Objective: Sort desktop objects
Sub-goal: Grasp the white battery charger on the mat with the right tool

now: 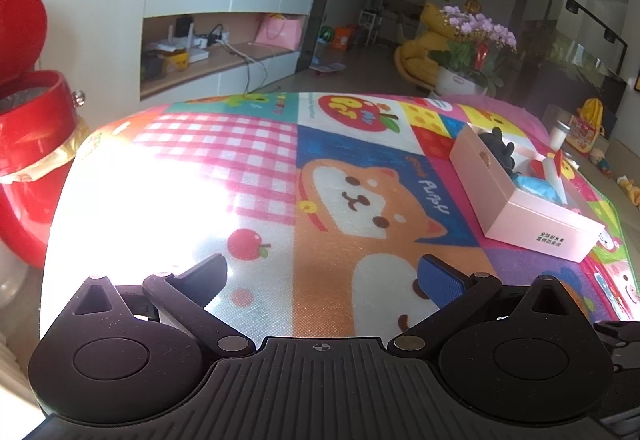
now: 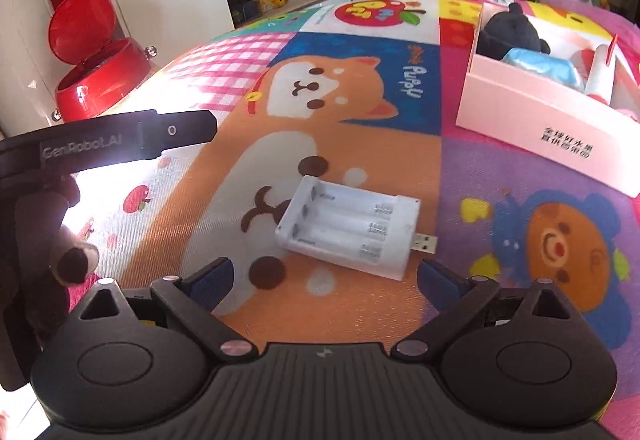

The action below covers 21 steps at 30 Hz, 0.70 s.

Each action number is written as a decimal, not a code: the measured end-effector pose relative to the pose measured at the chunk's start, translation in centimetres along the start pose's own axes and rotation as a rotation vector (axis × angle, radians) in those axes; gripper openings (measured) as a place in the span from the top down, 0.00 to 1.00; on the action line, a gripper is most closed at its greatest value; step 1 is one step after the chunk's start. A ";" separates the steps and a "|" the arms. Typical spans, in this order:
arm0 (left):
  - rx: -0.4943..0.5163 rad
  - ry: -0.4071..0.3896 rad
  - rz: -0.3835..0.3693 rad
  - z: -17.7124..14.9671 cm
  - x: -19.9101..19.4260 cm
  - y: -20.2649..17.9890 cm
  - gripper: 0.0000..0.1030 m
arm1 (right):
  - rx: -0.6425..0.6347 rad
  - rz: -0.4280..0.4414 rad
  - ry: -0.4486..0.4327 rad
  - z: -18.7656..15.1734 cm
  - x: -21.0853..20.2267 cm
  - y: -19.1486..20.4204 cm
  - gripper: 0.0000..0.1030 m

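From the left wrist, the left gripper [image 1: 322, 276] is seen spread wide and empty; the pink box [image 1: 524, 207] lies well off to its right.

From the right wrist, the right gripper [image 2: 324, 280] is spread, nothing grasped. The white battery charger [image 2: 348, 226] lies just ahead, left of the pink box [image 2: 540, 115]. It is judged light, rigid, slick plastic, best pinched across its long side walls, away from the USB plug [image 2: 424, 242].

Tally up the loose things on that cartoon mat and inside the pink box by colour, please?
White: 2, the battery charger on the mat and a white-and-red item in the pink box
Black: 1, a plush toy
Blue: 1, a crumpled packet
Total: 4
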<state>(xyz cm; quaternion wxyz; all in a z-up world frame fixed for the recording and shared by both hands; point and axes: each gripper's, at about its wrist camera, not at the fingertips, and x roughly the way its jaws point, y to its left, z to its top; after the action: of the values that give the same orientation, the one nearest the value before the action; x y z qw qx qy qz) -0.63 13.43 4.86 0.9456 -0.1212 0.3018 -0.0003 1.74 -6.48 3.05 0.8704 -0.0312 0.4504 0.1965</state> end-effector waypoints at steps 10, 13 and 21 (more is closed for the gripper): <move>-0.058 0.005 -0.012 -0.8 -0.2 1.3 0.00 | -0.007 -0.137 -0.080 0.2 1.2 1.5 0.25; -0.051 0.017 -0.040 -0.9 0.2 0.3 0.00 | -0.007 -0.104 -0.070 0.1 0.0 -0.4 0.25; 0.170 0.109 -0.247 -2.2 1.9 -8.7 0.00 | 0.001 -0.209 -0.148 -1.3 -6.9 -9.4 0.25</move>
<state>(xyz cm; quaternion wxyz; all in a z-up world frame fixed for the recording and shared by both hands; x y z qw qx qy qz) 0.28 4.38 4.05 0.9275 -0.0766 0.3343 -0.1489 0.60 -17.64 6.62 0.9170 -0.0632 0.3793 0.1062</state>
